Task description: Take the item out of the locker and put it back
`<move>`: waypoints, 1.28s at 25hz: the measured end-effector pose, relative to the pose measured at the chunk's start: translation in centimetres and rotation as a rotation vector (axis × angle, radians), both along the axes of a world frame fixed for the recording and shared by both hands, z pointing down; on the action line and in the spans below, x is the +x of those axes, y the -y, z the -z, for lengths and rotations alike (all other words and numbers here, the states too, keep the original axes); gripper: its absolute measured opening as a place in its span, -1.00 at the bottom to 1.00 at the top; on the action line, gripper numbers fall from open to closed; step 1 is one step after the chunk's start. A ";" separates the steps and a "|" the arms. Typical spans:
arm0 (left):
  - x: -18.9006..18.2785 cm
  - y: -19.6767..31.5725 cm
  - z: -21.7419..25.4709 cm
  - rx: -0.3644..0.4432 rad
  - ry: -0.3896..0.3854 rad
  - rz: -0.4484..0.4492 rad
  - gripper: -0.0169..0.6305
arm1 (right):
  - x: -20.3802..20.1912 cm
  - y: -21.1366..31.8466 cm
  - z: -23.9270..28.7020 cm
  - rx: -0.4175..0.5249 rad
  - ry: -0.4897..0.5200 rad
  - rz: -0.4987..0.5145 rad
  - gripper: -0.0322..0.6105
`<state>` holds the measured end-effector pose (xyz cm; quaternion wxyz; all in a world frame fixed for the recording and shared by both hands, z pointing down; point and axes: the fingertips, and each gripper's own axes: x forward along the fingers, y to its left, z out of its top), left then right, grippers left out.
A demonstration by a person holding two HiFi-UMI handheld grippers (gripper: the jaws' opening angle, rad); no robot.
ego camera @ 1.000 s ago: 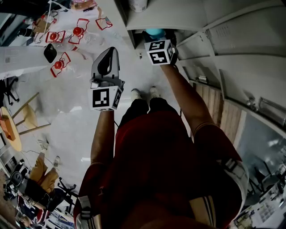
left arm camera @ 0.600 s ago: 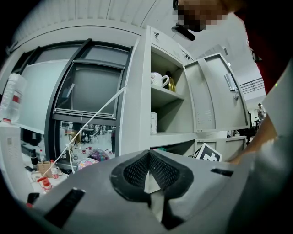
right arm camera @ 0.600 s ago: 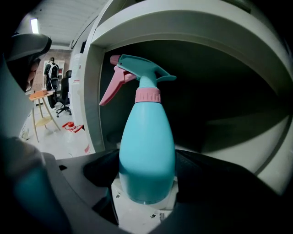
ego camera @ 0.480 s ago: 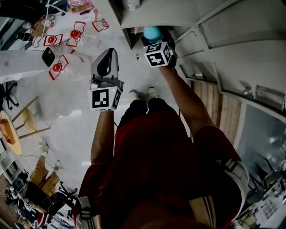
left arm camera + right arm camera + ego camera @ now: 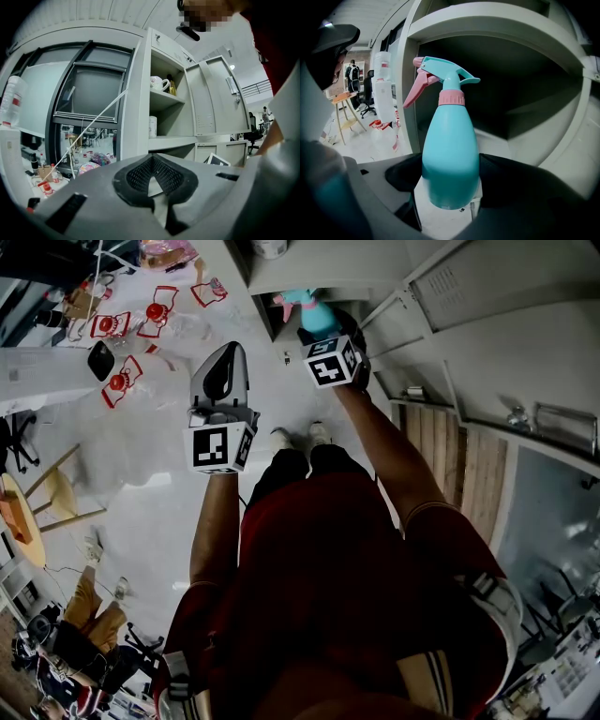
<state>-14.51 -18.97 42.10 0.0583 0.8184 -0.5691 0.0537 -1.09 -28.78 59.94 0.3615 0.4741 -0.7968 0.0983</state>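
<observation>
A turquoise spray bottle [image 5: 450, 150] with a pink collar and pink trigger stands upright between the jaws of my right gripper [image 5: 449, 180], which is shut on its lower body. In the head view the spray bottle [image 5: 315, 313] shows just beyond the right gripper's marker cube, at the mouth of the open locker [image 5: 323, 277]. Behind the bottle is the locker's dark compartment [image 5: 520, 89]. My left gripper [image 5: 222, 381] hangs over the floor to the left of the locker. Its jaws are closed together with nothing between them [image 5: 152, 183].
The left gripper view shows upper locker shelves with a white mug [image 5: 158, 84], a small yellowish bottle [image 5: 173, 87] and a white roll [image 5: 153, 126]. An open locker door [image 5: 218, 98] stands to the right. Red-and-white things [image 5: 131, 320] lie on the floor at the far left.
My right gripper has drawn the spray bottle out of the locker compartment; more of the bottle and its pink trigger shows now. The left gripper has stayed in place.
</observation>
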 end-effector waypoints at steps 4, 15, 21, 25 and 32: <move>0.3 -0.4 0.3 0.012 -0.004 -0.004 -0.93 | 0.4 -1.1 -0.1 -0.002 0.007 0.002 0.26; 1.1 -1.4 1.0 0.029 -0.006 -0.008 -0.93 | 0.7 -4.4 2.5 0.045 0.095 -0.001 0.26; 1.3 -1.7 1.6 0.063 -0.035 -0.007 -0.93 | 0.2 -6.7 6.2 0.086 0.171 0.012 0.26; 1.5 -1.7 2.8 0.122 -0.068 -0.012 -0.93 | -0.1 -7.7 8.7 0.106 0.216 0.018 0.26; 2.0 -1.8 4.2 0.152 -0.050 -0.034 -0.93 | -0.3 -8.4 12.9 0.147 0.262 0.032 0.26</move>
